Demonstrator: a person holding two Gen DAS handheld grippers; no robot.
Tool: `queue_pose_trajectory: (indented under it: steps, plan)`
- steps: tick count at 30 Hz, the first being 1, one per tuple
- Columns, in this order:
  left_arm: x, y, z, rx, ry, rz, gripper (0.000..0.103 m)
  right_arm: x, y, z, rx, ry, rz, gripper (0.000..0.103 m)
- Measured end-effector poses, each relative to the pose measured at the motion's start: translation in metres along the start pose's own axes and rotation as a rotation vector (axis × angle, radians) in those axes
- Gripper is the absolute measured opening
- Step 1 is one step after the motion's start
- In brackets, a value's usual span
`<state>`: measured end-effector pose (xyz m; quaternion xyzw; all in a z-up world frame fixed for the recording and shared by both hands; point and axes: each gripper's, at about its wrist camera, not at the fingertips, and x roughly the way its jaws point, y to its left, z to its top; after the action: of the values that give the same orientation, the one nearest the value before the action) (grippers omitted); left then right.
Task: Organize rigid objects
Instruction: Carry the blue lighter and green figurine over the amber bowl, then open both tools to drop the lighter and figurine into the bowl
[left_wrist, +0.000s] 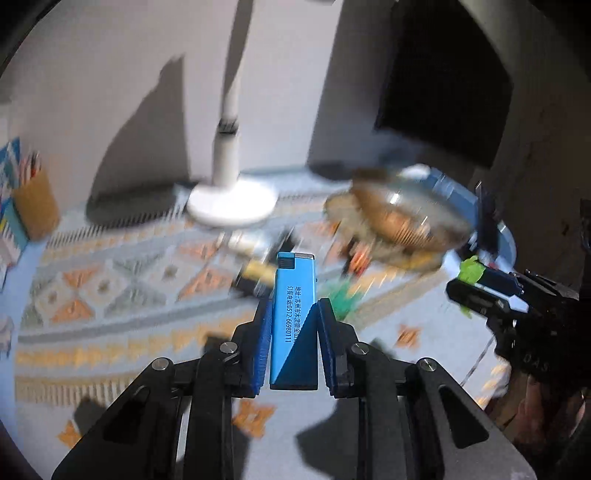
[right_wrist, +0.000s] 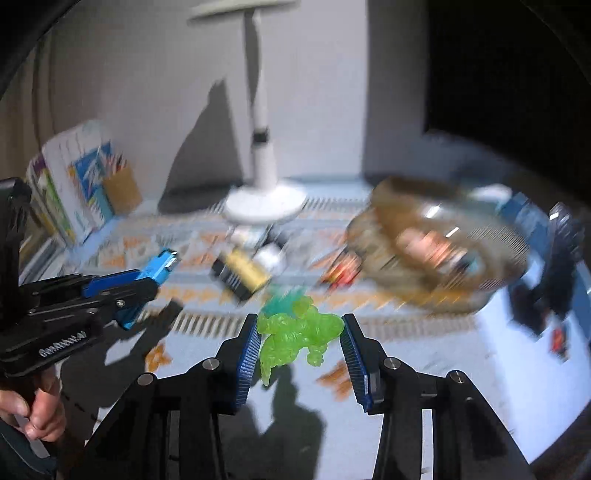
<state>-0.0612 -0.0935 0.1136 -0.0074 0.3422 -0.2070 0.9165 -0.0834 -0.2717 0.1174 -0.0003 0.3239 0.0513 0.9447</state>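
- Left gripper (left_wrist: 291, 314) clamped tight on a blue lighter (left_wrist: 293, 325), held upright between the blue pads, printed side facing the camera; lifted clear of the patterned tablecloth (left_wrist: 110, 295)
- Right gripper (right_wrist: 299, 332) closed on a translucent green toy figure (right_wrist: 295, 332), jaws moderately apart around its bulk, both pads touching it; raised above the cloth
- Seen from the right wrist view, left gripper off to the left, lighter tip poking forward, a person's hand (right_wrist: 33, 406) wrapped round its handle below
- Behind both, blurred: round basket (right_wrist: 443, 240) on the right with items inside, too smeared to identify; white lamp base (right_wrist: 266, 205) at centre back; yellow-and-black block (right_wrist: 243, 273) lying on the cloth between lamp and grippers
- At far left, orange pencil cup (right_wrist: 122, 192) in front of standing books (right_wrist: 70, 181), near the wall
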Motion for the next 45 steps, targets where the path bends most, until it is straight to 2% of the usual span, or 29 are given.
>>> queue_pose_trajectory:
  steps: [4,8,12,15,20,29,31,37,45]
  plan:
    - [-0.009,-0.024,0.054,0.014,-0.087,-0.060,0.021,-0.037,-0.053,0.046,0.076,-0.122,-0.095,0.043]
    - [-0.009,-0.047,0.104,0.017,-0.148,-0.141,0.021,-0.068,-0.109,0.083,0.181,-0.234,-0.143,0.043]
    - [0.013,-0.082,0.144,0.041,-0.178,-0.190,0.021,-0.067,-0.144,0.104,0.239,-0.272,-0.198,0.043]
    - [0.043,-0.106,0.158,0.050,-0.152,-0.225,0.021,-0.046,-0.163,0.107,0.276,-0.240,-0.208,0.043]
    - [0.099,-0.133,0.154,0.061,-0.080,-0.249,0.021,-0.001,-0.193,0.093,0.336,-0.145,-0.191,0.043]
    - [0.177,-0.143,0.125,0.058,0.079,-0.220,0.021,0.052,-0.227,0.064,0.394,-0.017,-0.146,0.043]
    - [0.186,-0.145,0.121,0.059,0.097,-0.215,0.021,0.060,-0.230,0.056,0.407,-0.002,-0.117,0.043]
    - [0.204,-0.148,0.112,0.052,0.142,-0.220,0.021,0.084,-0.234,0.040,0.428,0.066,-0.107,0.043]
    - [0.220,-0.151,0.103,0.064,0.185,-0.226,0.022,0.105,-0.234,0.030,0.433,0.132,-0.127,0.043]
